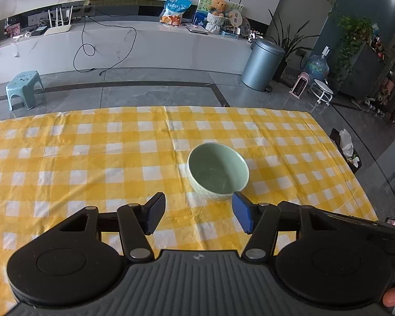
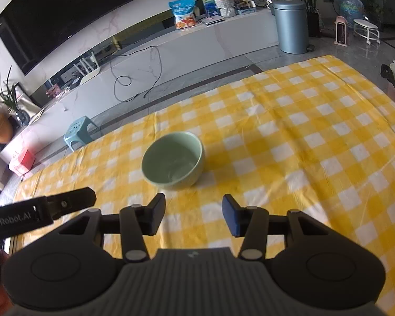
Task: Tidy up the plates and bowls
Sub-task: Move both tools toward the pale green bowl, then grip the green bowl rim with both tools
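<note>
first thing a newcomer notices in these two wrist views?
The yellow checked tablecloth fills both views, with a single pale green bowl upright and empty on it, just ahead of the open left gripper, nearer its right finger. From the other side, the open right gripper also faces the bowl, holding nothing; no plates are visible.

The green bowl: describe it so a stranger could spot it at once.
Find the table under the yellow-and-white checked cloth. Near its middle sits the green bowl, upright and empty, just ahead of both open hand-held grippers. It is the only dish clearly visible on the cloth, pale green inside and out.
</note>
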`<state>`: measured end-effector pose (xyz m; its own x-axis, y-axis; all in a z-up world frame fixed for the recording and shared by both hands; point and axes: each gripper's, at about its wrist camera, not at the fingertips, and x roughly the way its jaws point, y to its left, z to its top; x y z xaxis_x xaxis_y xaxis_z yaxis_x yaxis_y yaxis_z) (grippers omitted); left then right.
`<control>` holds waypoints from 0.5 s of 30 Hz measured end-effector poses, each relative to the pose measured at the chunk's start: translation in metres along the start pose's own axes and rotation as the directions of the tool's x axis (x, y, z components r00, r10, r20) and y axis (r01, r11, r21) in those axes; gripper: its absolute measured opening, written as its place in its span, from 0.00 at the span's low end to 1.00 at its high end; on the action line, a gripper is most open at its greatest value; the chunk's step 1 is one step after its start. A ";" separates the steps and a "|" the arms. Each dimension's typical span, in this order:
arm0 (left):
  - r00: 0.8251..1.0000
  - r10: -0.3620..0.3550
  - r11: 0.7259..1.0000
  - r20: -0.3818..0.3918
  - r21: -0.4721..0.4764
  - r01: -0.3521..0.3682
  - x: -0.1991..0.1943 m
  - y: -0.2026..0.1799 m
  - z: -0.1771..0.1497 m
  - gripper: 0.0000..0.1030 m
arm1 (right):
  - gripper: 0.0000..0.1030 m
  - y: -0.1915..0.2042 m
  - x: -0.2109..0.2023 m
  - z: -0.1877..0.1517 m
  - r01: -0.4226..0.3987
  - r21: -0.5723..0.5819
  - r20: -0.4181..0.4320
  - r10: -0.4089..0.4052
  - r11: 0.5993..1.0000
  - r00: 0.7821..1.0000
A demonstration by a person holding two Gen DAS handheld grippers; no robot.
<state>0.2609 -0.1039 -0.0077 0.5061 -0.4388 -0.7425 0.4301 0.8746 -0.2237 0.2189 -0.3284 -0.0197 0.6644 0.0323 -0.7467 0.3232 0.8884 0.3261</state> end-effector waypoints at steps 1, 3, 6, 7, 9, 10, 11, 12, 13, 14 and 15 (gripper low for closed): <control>1.000 0.000 1.000 0.003 -0.003 0.000 0.007 0.002 0.004 0.67 | 0.46 0.000 0.005 0.005 0.003 0.003 0.002 -0.003 1.000 1.000; 1.000 0.005 1.000 0.002 -0.017 -0.004 0.019 0.004 0.009 0.66 | 0.46 0.000 0.017 0.013 0.013 0.004 -0.005 -0.013 1.000 1.000; 1.000 -0.009 0.999 -0.017 -0.034 0.008 0.040 0.009 0.018 0.65 | 0.43 -0.002 0.039 0.021 0.019 0.024 -0.037 -0.019 1.000 0.999; 1.000 -0.007 0.999 -0.027 -0.036 0.006 0.047 0.011 0.019 0.65 | 0.42 -0.003 0.045 0.024 0.022 0.030 -0.044 -0.021 0.999 0.999; 0.999 0.003 0.999 -0.043 -0.034 -0.005 0.062 0.013 0.021 0.62 | 0.39 -0.003 0.059 0.026 0.031 0.034 -0.056 -0.029 0.999 0.998; 0.998 0.011 0.999 -0.055 -0.030 -0.013 0.071 0.014 0.021 0.61 | 0.37 -0.003 0.065 0.027 0.040 0.033 -0.062 -0.038 0.999 0.997; 0.998 0.016 0.999 -0.065 -0.033 -0.019 0.078 0.015 0.022 0.58 | 0.34 -0.003 0.072 0.028 0.051 0.032 -0.072 -0.049 0.998 0.996; 0.997 0.018 0.999 -0.076 -0.038 -0.021 0.084 0.018 0.022 0.55 | 0.33 -0.003 0.078 0.028 0.056 0.034 -0.080 -0.053 0.998 0.995; 0.996 0.014 0.999 -0.084 -0.048 -0.018 0.090 0.020 0.023 0.54 | 0.33 -0.003 0.084 0.029 0.055 0.039 -0.087 -0.051 0.998 0.995; 0.996 0.008 0.998 -0.091 -0.062 -0.014 0.095 0.022 0.022 0.53 | 0.33 -0.003 0.088 0.029 0.052 0.045 -0.094 -0.048 0.998 0.994; 0.995 0.004 0.997 -0.100 -0.076 -0.011 0.100 0.024 0.023 0.50 | 0.32 -0.003 0.091 0.030 0.044 0.051 -0.092 -0.039 0.998 0.995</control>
<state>0.3387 -0.1317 -0.0730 0.4304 -0.4128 -0.8027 0.3662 0.8927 -0.2627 0.2986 -0.3416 -0.0718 0.5868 0.0398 -0.8088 0.3855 0.8646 0.3222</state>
